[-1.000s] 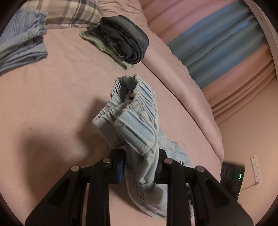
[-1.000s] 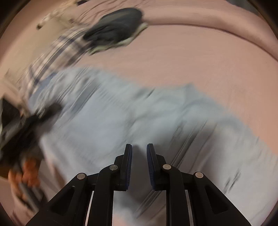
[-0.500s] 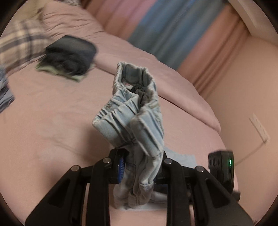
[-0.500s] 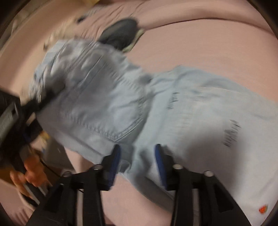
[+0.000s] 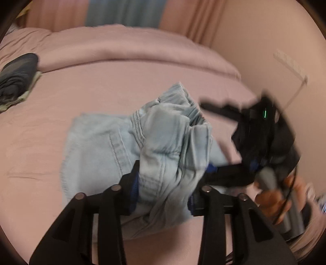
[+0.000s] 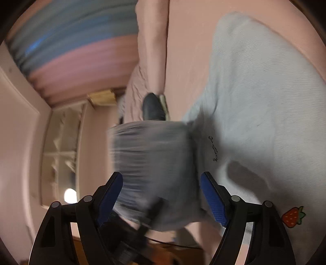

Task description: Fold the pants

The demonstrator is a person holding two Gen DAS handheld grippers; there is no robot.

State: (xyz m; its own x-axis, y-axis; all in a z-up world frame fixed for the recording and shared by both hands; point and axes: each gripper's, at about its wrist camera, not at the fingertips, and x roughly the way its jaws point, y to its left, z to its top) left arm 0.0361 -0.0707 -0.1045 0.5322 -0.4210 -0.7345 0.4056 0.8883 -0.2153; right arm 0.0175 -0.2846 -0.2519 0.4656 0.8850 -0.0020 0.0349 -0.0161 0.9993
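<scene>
Light blue denim pants [image 5: 163, 132] lie on the pink bed [image 5: 122, 81], their gathered waist bunched up between the fingers of my left gripper [image 5: 165, 193]. Its jaws are opening, with the cloth still filling the gap and touching both pads. In the right wrist view the pants' leg [image 6: 254, 102] lies flat with a strawberry patch [image 6: 293, 216] near the hem. My right gripper [image 6: 161, 195] comes in from the side, its jaws opening wide around the blurred waist bunch [image 6: 152, 152] without pressing it. The right gripper's black body [image 5: 262, 132] shows at right in the left wrist view.
A stack of dark folded clothes [image 5: 18, 71] sits at the far left of the bed. A rolled pink duvet [image 5: 132, 46] runs along the back. Striped curtains [image 5: 126, 12] and a wall with an outlet [image 5: 289, 63] stand beyond. A person's hand [image 5: 271, 197] holds the right gripper's handle.
The left gripper swung across the bed with the waist and its jaws widened. The right gripper rolled, dropped beside the bunch and went from nearly shut to wide open.
</scene>
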